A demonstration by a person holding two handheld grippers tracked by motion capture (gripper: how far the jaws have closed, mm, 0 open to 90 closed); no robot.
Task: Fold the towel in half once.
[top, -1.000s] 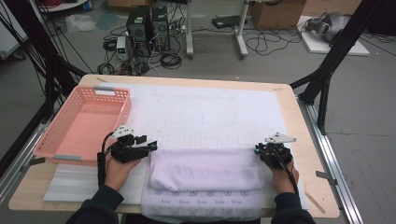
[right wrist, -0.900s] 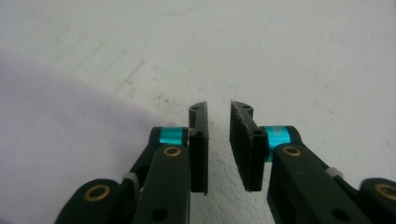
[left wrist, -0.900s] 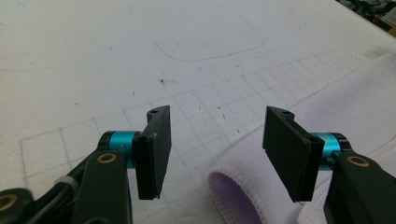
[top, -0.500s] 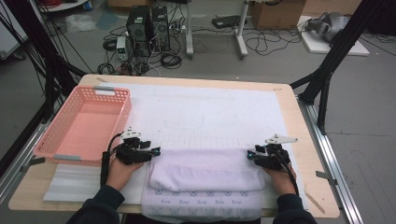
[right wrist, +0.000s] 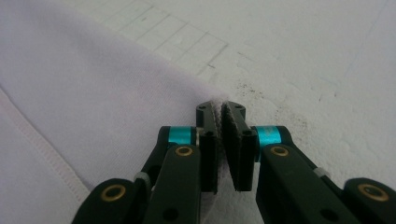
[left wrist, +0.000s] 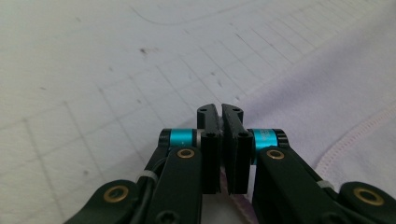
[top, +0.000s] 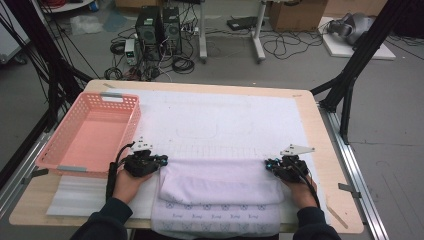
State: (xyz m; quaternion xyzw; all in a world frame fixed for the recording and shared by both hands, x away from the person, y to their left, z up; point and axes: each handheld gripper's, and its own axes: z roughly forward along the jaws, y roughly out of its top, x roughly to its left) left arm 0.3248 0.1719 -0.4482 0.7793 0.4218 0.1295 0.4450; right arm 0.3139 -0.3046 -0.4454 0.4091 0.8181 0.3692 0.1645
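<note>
A pale lavender towel lies folded on the white mat near the table's front edge, its butterfly-printed hem hanging toward the person. My left gripper sits at the fold's far left corner. Its jaws have just been closing and stand shut, with a sliver of towel pinched low between them. My right gripper is at the far right corner. Its jaws have also just been closing and grip the towel edge, fuzzy cloth showing between the pads.
A pink plastic basket stands on the left side of the table, just beyond my left hand. The gridded white mat stretches across the far half of the table. Computers and cables lie on the floor behind.
Both grippers have edged inward to the towel's far corners, and their jaws have closed onto the cloth. The towel itself lies as before.
</note>
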